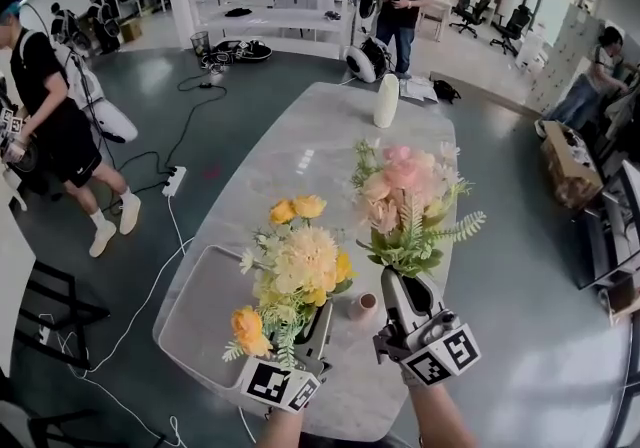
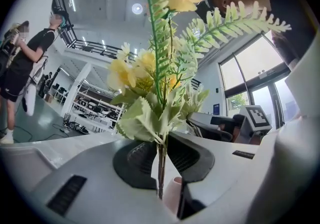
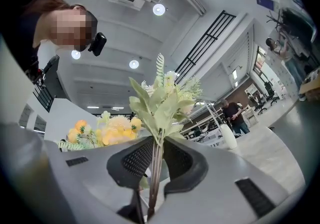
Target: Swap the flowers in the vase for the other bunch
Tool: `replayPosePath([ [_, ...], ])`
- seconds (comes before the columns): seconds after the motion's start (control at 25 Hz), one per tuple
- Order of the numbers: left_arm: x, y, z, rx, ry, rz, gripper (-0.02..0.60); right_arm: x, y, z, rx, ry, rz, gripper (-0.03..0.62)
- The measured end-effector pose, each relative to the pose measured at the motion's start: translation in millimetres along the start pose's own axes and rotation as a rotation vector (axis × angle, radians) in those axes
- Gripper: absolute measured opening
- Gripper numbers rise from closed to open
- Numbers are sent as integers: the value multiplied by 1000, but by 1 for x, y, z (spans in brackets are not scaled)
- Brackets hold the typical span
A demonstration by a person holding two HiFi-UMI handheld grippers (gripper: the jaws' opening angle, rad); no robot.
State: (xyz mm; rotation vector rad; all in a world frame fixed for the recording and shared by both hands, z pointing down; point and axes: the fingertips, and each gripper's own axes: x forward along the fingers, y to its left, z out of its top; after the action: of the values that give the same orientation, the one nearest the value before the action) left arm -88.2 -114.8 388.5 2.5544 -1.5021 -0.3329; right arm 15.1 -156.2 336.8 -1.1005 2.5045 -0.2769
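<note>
My left gripper [image 1: 318,324] is shut on the stems of the yellow flower bunch [image 1: 295,271] and holds it upright over the near end of the marble table [image 1: 300,151]. In the left gripper view the stems [image 2: 161,168] are pinched between the dark pads [image 2: 137,160]. Just to the right, my right gripper [image 1: 402,281] is shut on the stems of the pink flower bunch [image 1: 405,191], also upright. The right gripper view shows those stems [image 3: 154,168] between its pads, with the yellow bunch [image 3: 107,130] beside them. The white vase [image 1: 386,101] stands empty at the table's far end, well away from both grippers.
A pale tray [image 1: 195,321] lies on the table's near left corner. A small pink cup [image 1: 362,306] sits between the grippers. A power strip [image 1: 174,180] and cables lie on the floor at left. People stand at left [image 1: 55,126] and beyond the table [image 1: 402,1].
</note>
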Motion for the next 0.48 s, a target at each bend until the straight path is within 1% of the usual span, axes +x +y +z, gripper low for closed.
replayPosePath([
  [0.48,-6,-17,-14,-13,-3,-18,69,4,6,4,-5,-30,31,75],
])
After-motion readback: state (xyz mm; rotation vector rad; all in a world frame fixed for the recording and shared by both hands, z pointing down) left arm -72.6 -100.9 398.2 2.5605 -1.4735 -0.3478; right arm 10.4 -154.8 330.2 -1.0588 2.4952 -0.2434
